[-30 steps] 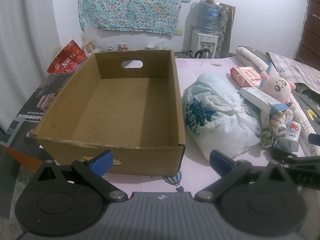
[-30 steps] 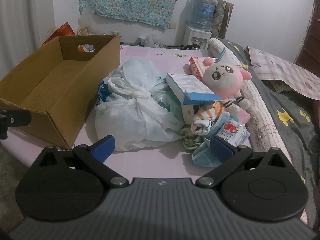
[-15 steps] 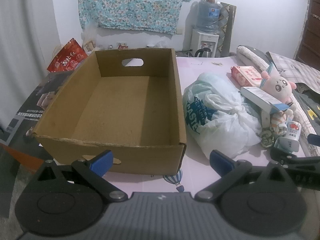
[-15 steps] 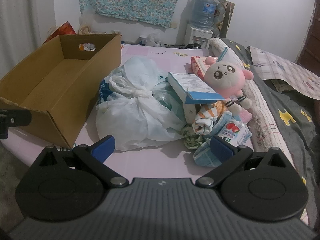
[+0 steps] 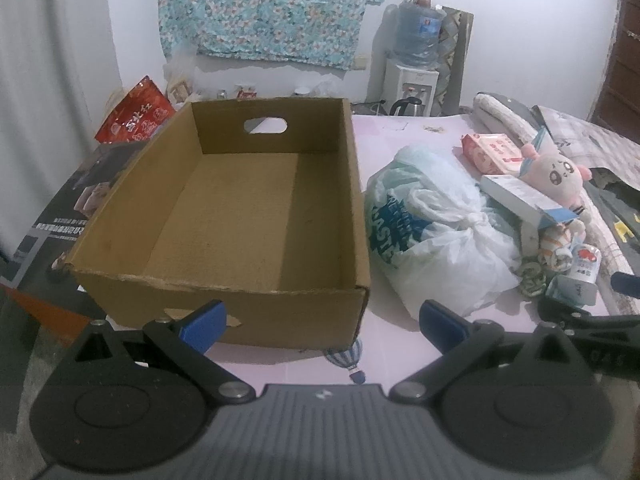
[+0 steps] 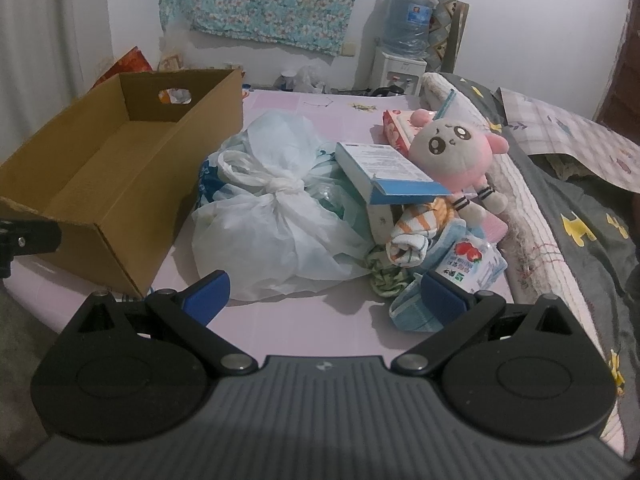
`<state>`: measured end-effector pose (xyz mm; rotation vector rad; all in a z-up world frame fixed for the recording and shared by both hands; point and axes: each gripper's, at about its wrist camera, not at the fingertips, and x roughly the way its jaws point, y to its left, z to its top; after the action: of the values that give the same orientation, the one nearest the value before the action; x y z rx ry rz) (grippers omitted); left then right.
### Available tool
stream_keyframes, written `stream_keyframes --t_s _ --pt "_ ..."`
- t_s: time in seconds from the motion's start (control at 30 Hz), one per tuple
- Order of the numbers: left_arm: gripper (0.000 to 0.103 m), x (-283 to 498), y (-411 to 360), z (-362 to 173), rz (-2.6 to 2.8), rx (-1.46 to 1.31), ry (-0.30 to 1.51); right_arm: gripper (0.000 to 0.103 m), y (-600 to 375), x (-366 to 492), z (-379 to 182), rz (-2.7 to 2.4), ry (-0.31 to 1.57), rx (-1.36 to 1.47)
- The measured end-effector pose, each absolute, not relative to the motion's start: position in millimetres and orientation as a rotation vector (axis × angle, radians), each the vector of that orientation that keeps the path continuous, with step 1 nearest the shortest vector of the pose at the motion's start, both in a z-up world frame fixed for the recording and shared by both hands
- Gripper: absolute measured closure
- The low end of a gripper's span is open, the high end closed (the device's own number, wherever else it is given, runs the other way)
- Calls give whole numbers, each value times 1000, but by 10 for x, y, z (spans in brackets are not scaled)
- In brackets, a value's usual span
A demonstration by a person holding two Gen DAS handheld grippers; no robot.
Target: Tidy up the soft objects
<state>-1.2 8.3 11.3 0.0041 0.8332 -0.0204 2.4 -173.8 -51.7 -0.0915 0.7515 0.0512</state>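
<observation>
Pink printed sheet (image 6: 280,324) over the bed; on it: open cardboard box (image 5: 224,216); knotted white plastic bag (image 6: 276,220); green scrunchie (image 6: 384,276); pink tissue pack (image 5: 492,152).

We can't read the print on the blue-and-white carton (image 6: 386,168) — too small, and its underside is hidden by the pile. The striped sock roll (image 6: 416,232) sits partly under it. The knotted plastic bag (image 6: 280,216) hides its contents (lettering only partly legible, approx. "ASTE"). The right gripper (image 5: 600,304) is cut off at the left-wrist view's edge — its fingers aren't fully seen there.
</observation>
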Motion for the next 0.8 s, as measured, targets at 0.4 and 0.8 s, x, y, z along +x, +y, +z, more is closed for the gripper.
stream_keyframes --t_s 0.4,0.8 --pt "0 326 -663 463 -304 45 741 1 -2680 -188 -601 23 556 148" --pt "4 1432 -1513 281 -505 -123 919 9 -3650 249 -663 -80 441 280"
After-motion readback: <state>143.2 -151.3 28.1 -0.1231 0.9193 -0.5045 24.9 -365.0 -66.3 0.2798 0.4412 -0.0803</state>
